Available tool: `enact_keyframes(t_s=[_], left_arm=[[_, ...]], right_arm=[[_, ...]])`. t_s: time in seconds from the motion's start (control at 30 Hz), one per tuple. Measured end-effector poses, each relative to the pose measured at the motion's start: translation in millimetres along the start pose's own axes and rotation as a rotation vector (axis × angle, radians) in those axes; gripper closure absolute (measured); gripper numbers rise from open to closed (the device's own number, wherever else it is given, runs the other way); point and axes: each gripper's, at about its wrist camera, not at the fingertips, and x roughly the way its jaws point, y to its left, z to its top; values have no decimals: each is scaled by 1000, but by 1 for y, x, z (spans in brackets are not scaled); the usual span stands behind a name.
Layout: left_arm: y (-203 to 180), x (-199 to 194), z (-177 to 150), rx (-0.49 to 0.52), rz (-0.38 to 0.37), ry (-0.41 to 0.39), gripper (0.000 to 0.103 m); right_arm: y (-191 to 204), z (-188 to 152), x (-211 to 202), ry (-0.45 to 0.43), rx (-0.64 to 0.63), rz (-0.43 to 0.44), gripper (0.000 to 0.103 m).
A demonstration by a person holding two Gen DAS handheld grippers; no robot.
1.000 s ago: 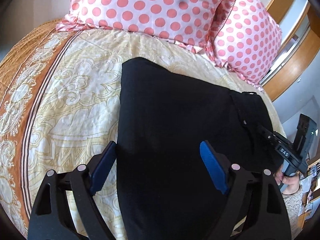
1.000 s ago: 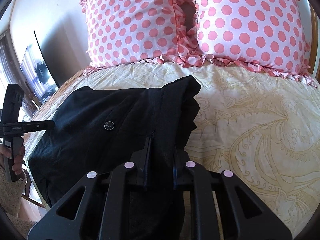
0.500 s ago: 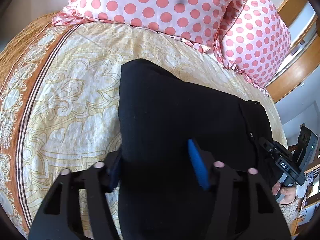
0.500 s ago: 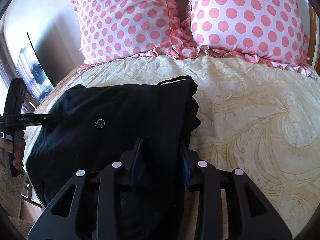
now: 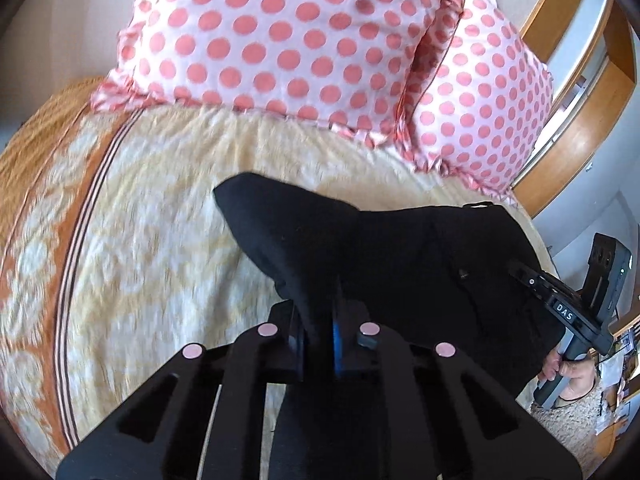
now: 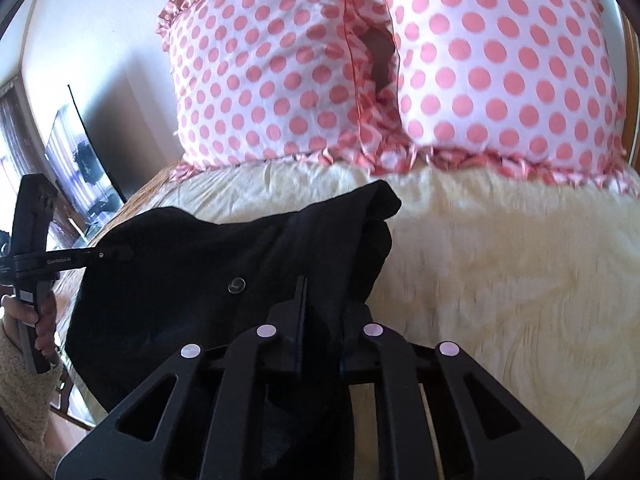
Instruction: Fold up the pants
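pants (image 5: 400, 264) pinched in both grippers' closed jaws, left (image 5: 316, 340) and right (image 6: 320, 320), bare bedspread (image 6: 500, 280) beyond their right edge

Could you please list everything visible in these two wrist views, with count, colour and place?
black fabric pants: one, black, on the bed, near edge pinched by both grippers.
small round dark button: one, on the pants.
pink polka-dot frilled pillows: two, white with pink dots, side by side at the head of the bed.
cream patterned bedspread with orange border: one, covers the bed.
wooden headboard rail: one, brown, behind the pillows.
dark flat screen: one, left of the bed.
left hand-held gripper: black, blue pads, shut on the pants.
right hand-held gripper: black, shut on the pants.
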Motion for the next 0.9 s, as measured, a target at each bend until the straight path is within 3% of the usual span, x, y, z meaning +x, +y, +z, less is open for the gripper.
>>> enact_keyframes(t_s=[0.07,0.1,0.2,0.23,0.27,0.33,0.37,0.43,0.57,0.67,0.7,0.77,0.87,0.9], left_arm=[[-2,5,16,13,12,-19,94],[-3,7,22,23,21,-33,94],[-7,19,50,64,64,-69,94],[-6,27,64,76,81,-78,94],[-5,33,70,83,94,-78,94],[4,56,84,89,136,-42,93],[12,70,87,69,142,2,92],[28,90,85,14,149,67,90],[32,103,79,5,190,61,74],[19,97,76,62,254,30,69],[13,88,75,87,277,2,66],[2,70,70,128,335,-58,43],[-16,30,58,176,357,-171,24],[-23,18,51,177,340,-190,22]], right_arm=[[-4,13,9,-11,10,-4,92],[-8,19,16,103,108,-32,92],[-23,37,41,95,122,-56,92],[-27,43,49,38,18,46,92],[-32,49,62,44,23,30,92],[-41,51,81,88,37,-3,92],[-45,48,98,150,54,-29,92],[-47,40,108,195,52,-53,91],[-32,35,109,197,-38,-138,86],[-24,30,105,174,-99,-206,72],[-24,30,100,167,-102,-219,63],[-27,30,83,141,-90,-254,55],[-35,33,44,45,-58,-300,53],[-34,32,32,23,-46,-286,54]])
